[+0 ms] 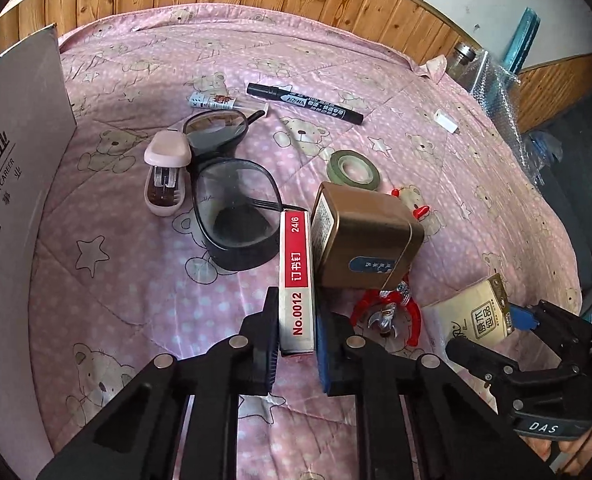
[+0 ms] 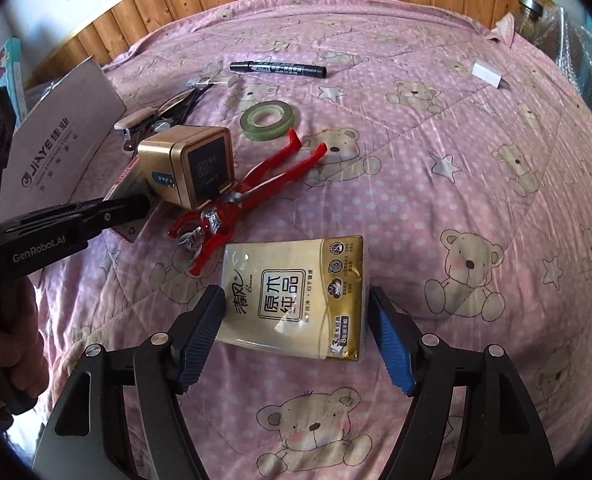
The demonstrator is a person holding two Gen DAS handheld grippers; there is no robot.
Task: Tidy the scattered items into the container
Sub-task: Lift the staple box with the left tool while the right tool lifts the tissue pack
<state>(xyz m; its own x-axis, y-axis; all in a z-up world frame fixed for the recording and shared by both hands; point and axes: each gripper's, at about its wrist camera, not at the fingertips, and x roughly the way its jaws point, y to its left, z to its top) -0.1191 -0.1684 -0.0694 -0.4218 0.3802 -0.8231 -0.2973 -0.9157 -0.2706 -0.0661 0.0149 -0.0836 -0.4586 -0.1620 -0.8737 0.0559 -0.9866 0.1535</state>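
On the pink bear-print bed quilt (image 2: 475,152), nearly everything lay unboxed: left claw (image 1: 296,340) clamped the red-and-white staple box (image 1: 297,280); right claw (image 2: 296,320) gaped around the cream tissue pack (image 2: 296,296) (cardboard container (image 1: 16,184) interior unseen).

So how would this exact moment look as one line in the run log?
left gripper: shut on staple box | right gripper: open around tissue pack | cardboard box: far left

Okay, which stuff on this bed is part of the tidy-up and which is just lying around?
Job: staple box, tissue pack, gold tin, red pliers, tape roll, marker, glasses, stapler, cardboard box.

Lying about: bubble wrap, glass jar.
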